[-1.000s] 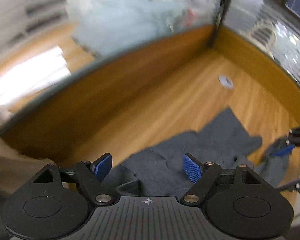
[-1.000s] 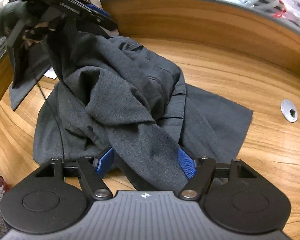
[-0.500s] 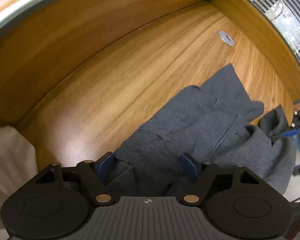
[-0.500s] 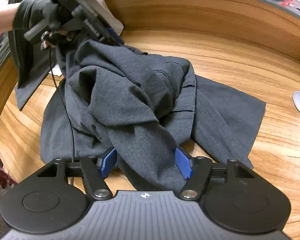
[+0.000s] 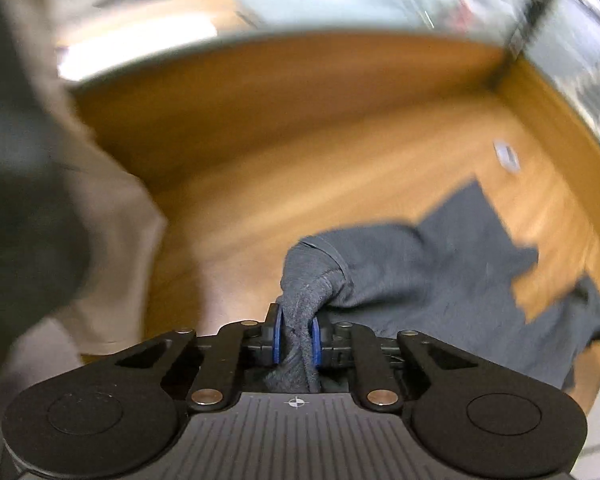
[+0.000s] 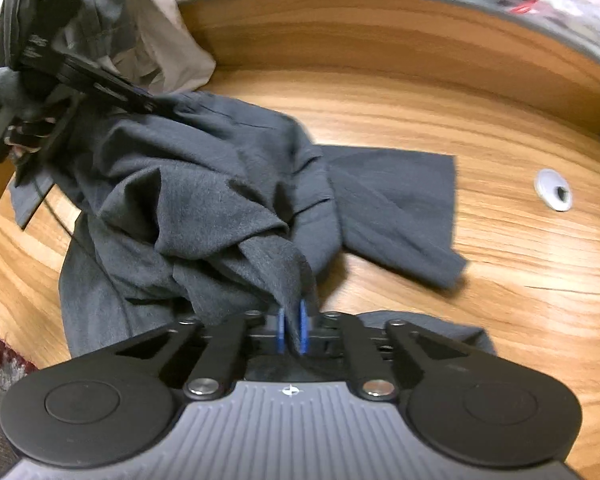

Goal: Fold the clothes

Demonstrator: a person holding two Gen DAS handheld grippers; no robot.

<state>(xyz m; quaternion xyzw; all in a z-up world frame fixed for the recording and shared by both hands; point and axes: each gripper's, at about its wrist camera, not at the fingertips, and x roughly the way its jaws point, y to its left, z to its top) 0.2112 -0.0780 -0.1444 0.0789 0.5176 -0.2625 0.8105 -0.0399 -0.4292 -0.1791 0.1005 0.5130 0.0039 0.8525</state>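
A dark grey garment [image 6: 204,204] lies crumpled on the wooden table [image 6: 499,264], one flat end spread toward the right. My right gripper [image 6: 293,330] is shut on a fold of the grey garment at its near edge. In the left wrist view my left gripper [image 5: 296,338] is shut on a bunched edge of the same grey garment [image 5: 427,276], lifted off the wood. The left gripper [image 6: 152,106] also shows at the upper left of the right wrist view, held by a gloved hand [image 6: 8,92], its tips buried in the cloth.
A beige cloth [image 6: 168,44] and another dark garment [image 6: 72,8] hang at the table's far left. A round white cable grommet [image 6: 553,190] sits in the tabletop to the right. A raised wooden wall [image 6: 379,36] rims the far side. The left wrist view is motion-blurred.
Both grippers went from open to shut on the grey garment. The left gripper has pulled its bunch of cloth up and back; the cloth is more gathered.
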